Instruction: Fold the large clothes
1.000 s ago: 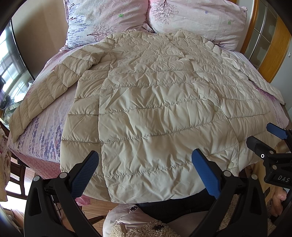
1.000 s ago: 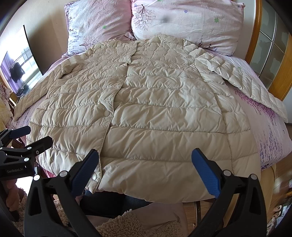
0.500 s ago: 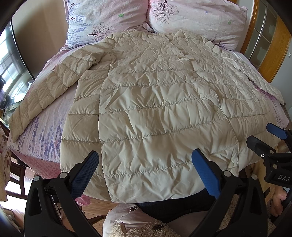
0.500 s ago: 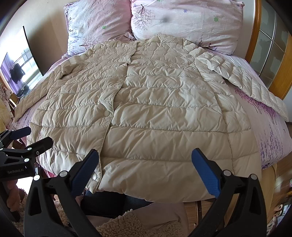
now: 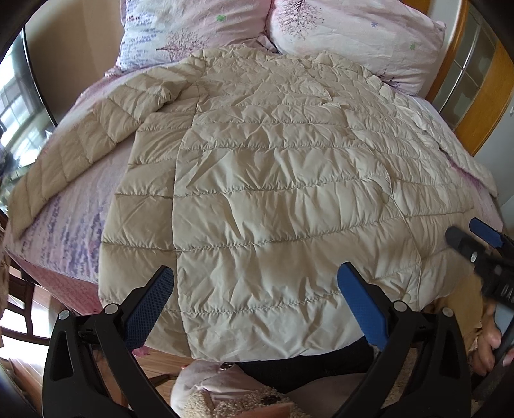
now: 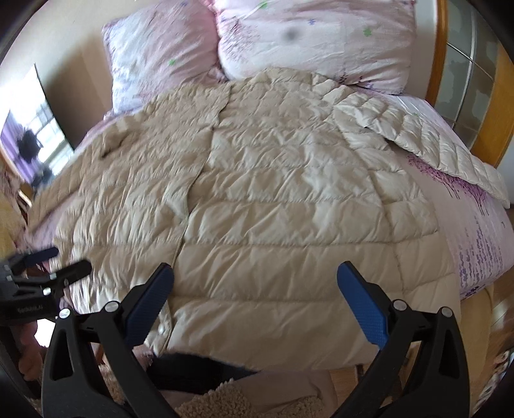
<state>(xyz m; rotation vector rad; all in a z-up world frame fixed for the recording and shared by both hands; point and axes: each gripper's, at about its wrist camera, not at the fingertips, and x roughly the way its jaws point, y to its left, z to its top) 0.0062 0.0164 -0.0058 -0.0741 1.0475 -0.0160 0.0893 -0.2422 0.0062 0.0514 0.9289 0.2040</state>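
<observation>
Pink floral bed (image 5: 64, 231), two pillows (image 5: 353, 35)

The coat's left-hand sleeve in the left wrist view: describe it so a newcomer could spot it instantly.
Start at the bed with its pink floral sheet and two pillows. The beige quilted coat lies spread across it, collar toward the pillows. The sleeve angles off its upper left shoulder onto bare sheet toward the bed's edge, diamond-stitched where the body has horizontal rows.
</observation>
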